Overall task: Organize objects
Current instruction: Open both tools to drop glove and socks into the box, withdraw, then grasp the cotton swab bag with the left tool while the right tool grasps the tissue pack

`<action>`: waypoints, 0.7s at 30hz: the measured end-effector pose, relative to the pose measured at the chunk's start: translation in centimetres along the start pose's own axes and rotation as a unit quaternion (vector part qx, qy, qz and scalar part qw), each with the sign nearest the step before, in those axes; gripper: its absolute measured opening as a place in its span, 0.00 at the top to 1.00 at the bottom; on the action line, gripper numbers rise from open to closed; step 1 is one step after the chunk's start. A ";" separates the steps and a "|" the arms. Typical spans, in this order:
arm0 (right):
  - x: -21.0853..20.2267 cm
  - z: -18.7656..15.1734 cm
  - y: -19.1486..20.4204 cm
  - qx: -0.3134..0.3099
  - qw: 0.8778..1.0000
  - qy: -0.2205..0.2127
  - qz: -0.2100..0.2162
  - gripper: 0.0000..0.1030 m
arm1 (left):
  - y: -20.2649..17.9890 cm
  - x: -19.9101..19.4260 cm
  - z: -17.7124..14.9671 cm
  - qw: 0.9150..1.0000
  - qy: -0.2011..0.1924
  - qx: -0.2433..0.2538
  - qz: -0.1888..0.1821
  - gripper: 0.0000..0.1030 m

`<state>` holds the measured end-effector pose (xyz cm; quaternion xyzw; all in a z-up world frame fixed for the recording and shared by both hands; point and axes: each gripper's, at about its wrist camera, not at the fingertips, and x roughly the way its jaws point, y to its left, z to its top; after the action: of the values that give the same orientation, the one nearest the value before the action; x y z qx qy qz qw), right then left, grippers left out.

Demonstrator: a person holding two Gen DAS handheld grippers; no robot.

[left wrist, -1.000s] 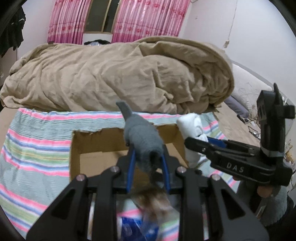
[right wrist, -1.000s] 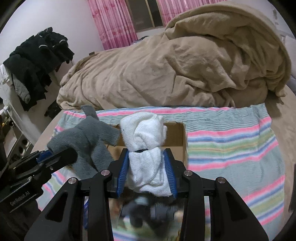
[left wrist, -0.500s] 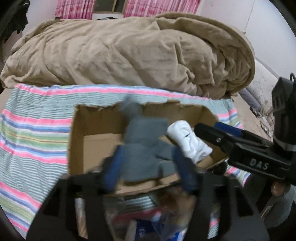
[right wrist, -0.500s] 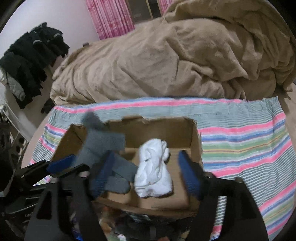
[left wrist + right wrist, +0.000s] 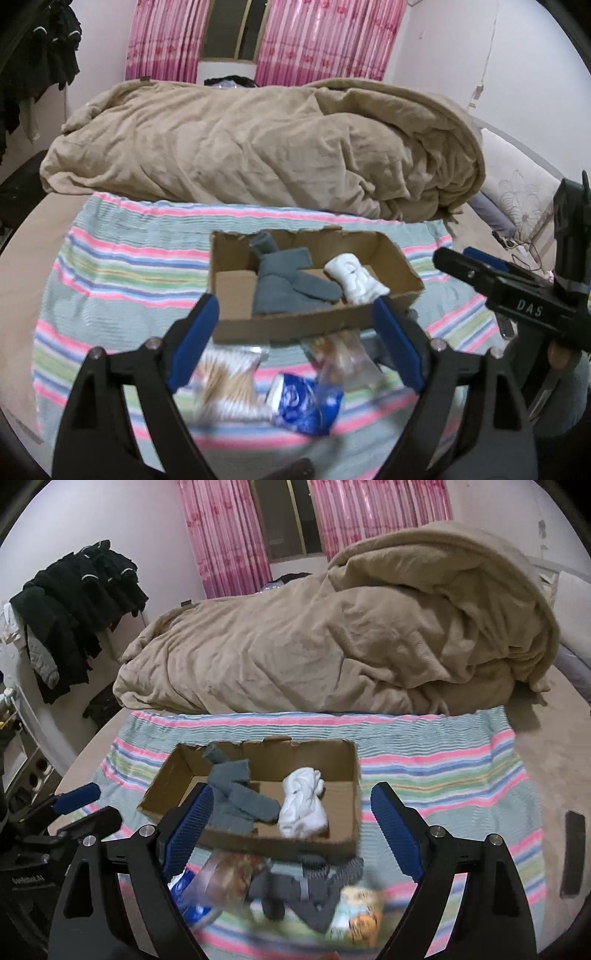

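An open cardboard box (image 5: 402,264) (image 5: 184,766) sits on a striped cloth on the bed. Inside lie a grey sock bundle (image 5: 291,286) (image 5: 236,797) and a white sock bundle (image 5: 356,277) (image 5: 303,803), side by side. My left gripper (image 5: 295,339) is open and empty, above the box's near side. My right gripper (image 5: 291,825) is open and empty, also near the box's front. The right gripper also shows in the left wrist view (image 5: 476,269). The left gripper also shows in the right wrist view (image 5: 85,806).
In front of the box lie cotton swabs (image 5: 229,380), a blue packet (image 5: 306,402), a clear bag (image 5: 343,354) (image 5: 232,875), dark grey socks (image 5: 306,893) and a printed packet (image 5: 362,912). A tan duvet (image 5: 258,147) is heaped behind. A dark phone (image 5: 572,853) lies at right.
Both grippers opened and let the grey and white sock bundles drop into the box, then drew back toward me and upward.
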<state>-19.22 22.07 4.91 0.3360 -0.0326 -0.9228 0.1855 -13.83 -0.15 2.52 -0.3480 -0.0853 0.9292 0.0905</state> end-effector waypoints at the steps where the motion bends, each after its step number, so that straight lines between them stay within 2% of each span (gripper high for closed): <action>1: -0.6 -0.2 0.0 0.001 1.000 -0.002 0.000 0.13 | -0.1 -0.5 -0.2 1.000 0.000 0.001 0.000 0.16; 12: -7.5 -4.0 0.8 -0.005 1.000 -0.011 0.005 0.13 | -0.3 -6.1 -4.4 1.000 -0.007 -0.006 0.004 0.16; 17: -8.3 -5.6 0.4 0.001 1.000 -0.007 0.001 0.13 | 0.3 -5.6 -6.5 1.000 0.013 -0.006 0.014 0.16; 21: -7.4 -7.1 -0.4 0.008 1.000 0.011 -0.004 0.13 | 1.1 -4.2 -8.0 0.999 0.035 -0.014 0.023 0.16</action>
<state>-9.65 25.61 3.86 0.3477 -0.0365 -0.9196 0.1792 -5.54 -1.37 -1.05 -0.3834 -0.0869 0.9171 0.0667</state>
